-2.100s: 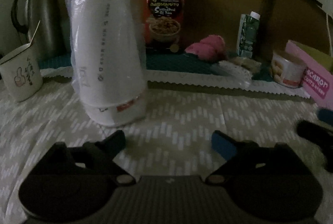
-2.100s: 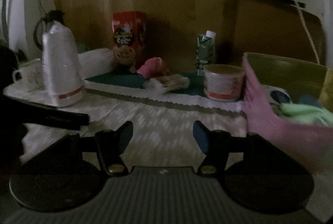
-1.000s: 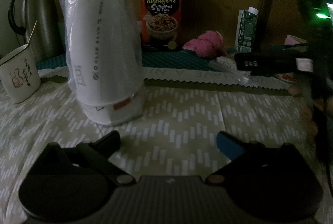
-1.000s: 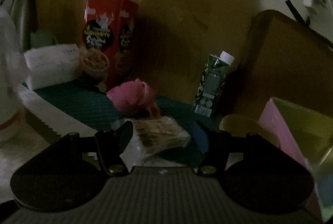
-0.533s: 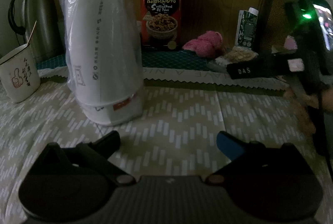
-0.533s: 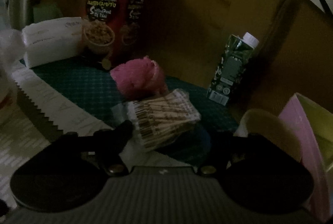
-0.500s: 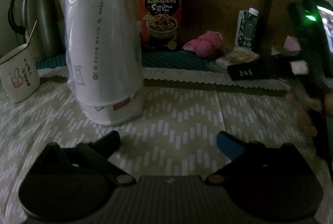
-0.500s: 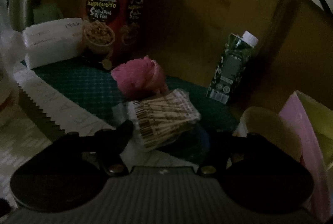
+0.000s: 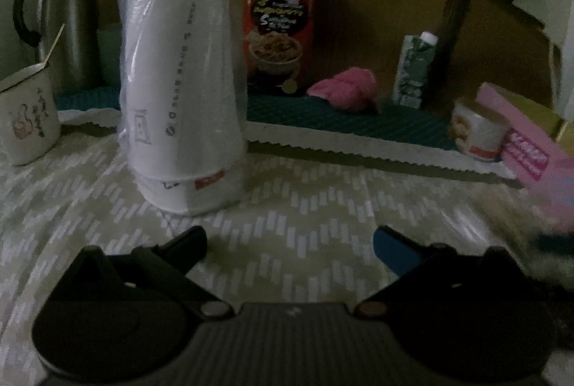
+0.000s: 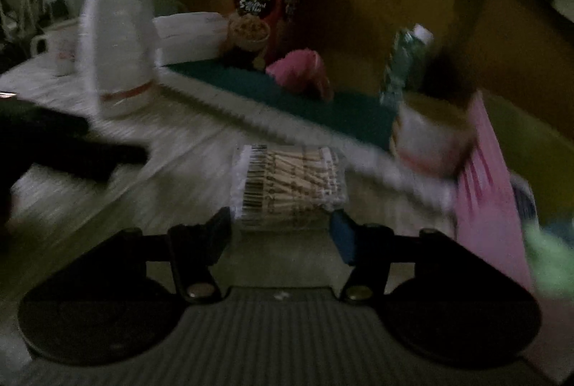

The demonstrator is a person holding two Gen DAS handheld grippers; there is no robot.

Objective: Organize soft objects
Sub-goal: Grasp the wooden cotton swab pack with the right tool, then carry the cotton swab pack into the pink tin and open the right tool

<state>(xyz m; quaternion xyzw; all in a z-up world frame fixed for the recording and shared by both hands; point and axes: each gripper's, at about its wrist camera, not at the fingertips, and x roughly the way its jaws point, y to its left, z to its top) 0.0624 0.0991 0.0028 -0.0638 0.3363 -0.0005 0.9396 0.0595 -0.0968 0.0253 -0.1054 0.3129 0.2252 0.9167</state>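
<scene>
A big bagged stack of white cups stands on the patterned tablecloth. The left gripper is wide open, holding nothing. The right gripper squeezes a packet of cotton swabs above the tablecloth, beside the pink box.

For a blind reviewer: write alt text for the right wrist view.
The right claw grips a clear plastic packet of cotton swabs above the patterned tablecloth. Behind, blurred, lie a pink fluffy bundle on a teal mat and a pink cardboard box at right.
</scene>
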